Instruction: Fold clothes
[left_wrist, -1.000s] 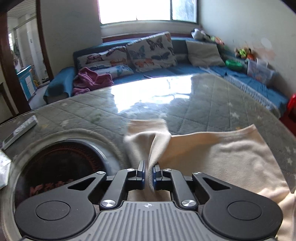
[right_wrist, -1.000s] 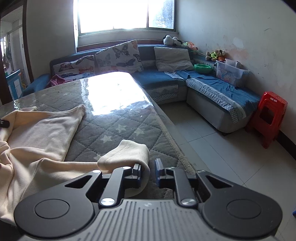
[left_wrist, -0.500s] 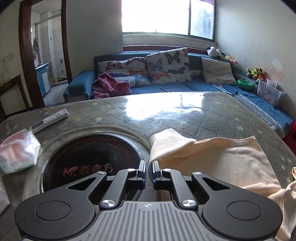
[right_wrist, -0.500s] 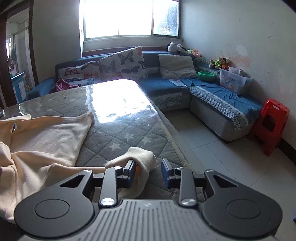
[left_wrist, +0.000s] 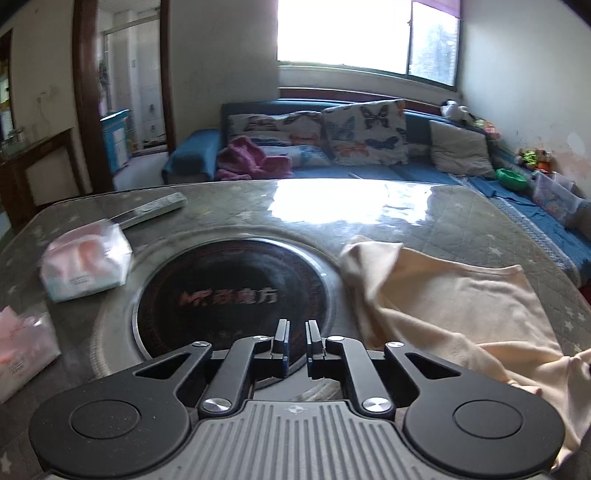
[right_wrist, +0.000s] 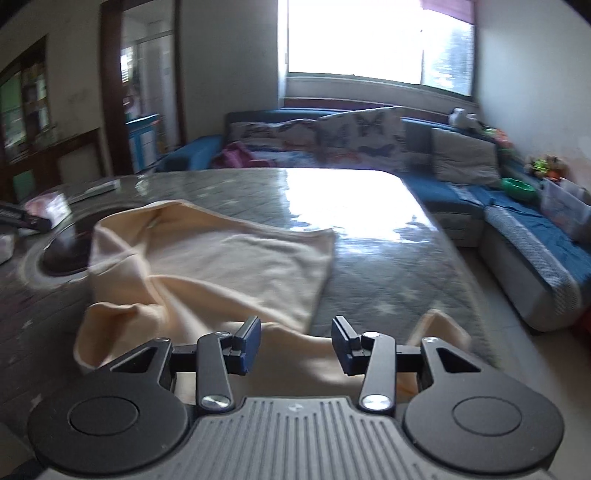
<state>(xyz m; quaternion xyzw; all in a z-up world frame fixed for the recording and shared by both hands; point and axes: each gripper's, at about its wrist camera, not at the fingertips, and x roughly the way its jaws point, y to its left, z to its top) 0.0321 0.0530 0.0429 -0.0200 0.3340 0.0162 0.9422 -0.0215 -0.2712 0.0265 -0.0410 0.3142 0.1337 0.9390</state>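
Both grippers have let go of the cream garment (right_wrist: 236, 266) since a second ago: the left gripper (left_wrist: 296, 341), which pinched a raised corner, now hangs empty over the dark round hob (left_wrist: 229, 295) set in the tabletop (left_wrist: 424, 218), and the right gripper (right_wrist: 295, 343), which held a rolled cuff, has spread and drawn back.

The garment lies on the right half of the glass-topped tabletop, one flat panel toward the window, the near part bunched in loose ridges, a cuff (right_wrist: 439, 325) beside the right edge. Whether this is a half-made fold or a heap awaiting one, I cannot tell.

Left fingers stand close together with a narrow gap and nothing between them; right fingers are released wide, over the near folds.

Risks, as I judge them: the glass is slick, so a one-sided pull would drag the whole garment instead of creasing it; the cuff could slide off the edge; a left sweep might knock the tissue pack (left_wrist: 86, 258).
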